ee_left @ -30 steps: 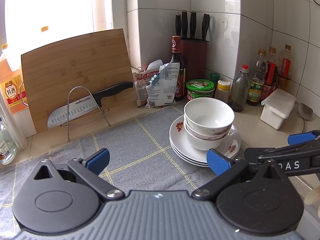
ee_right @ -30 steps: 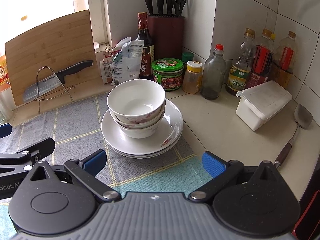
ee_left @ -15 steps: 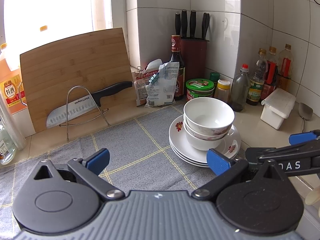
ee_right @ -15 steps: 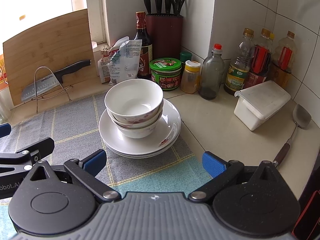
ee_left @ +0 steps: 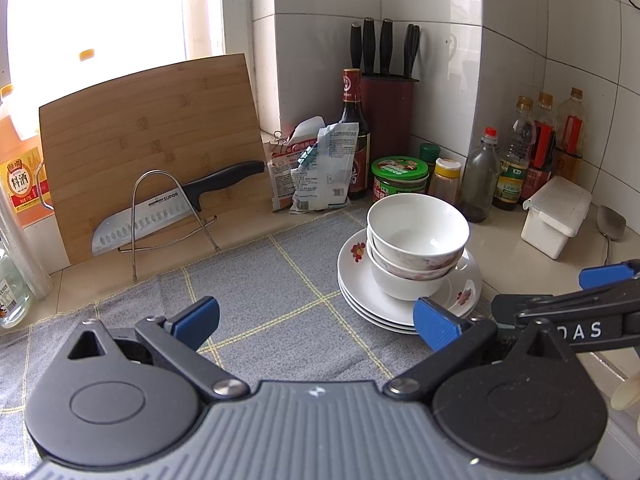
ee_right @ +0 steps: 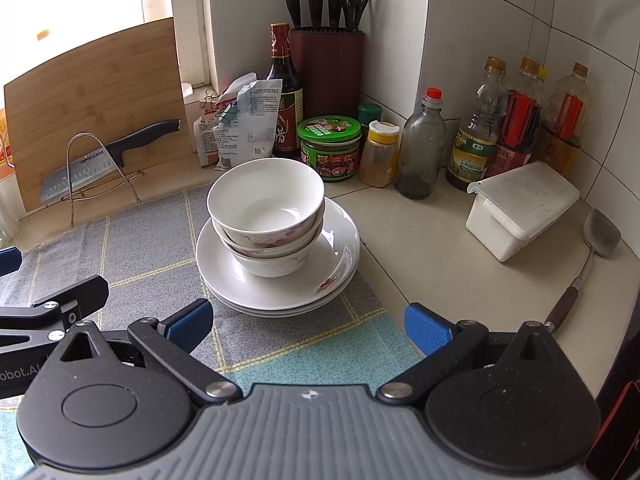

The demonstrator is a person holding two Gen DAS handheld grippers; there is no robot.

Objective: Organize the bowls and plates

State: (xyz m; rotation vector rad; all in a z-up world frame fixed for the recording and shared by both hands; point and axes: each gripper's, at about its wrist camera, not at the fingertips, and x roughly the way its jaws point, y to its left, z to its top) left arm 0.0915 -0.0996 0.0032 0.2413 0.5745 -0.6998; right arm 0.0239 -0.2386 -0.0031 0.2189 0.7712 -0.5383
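The left gripper's right pad (ee_left: pixel 434 323) covers the near rim of the plate stack (ee_left: pixel 464 284), and how many plates lie in it is hard to count. The orange bottle (ee_left: pixel 20 160) at far left is cut by the picture's edge. The knife block (ee_right: pixel 328 68) hides its blades, and the small print on the packets (ee_right: pixel 248 124) is unreadable.

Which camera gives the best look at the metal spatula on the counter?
The right wrist view: the spatula shows whole there, grey blade and dark wooden handle, lying beside the white box. The left wrist view shows only its blade and part of the shaft at the right edge, above the other gripper.
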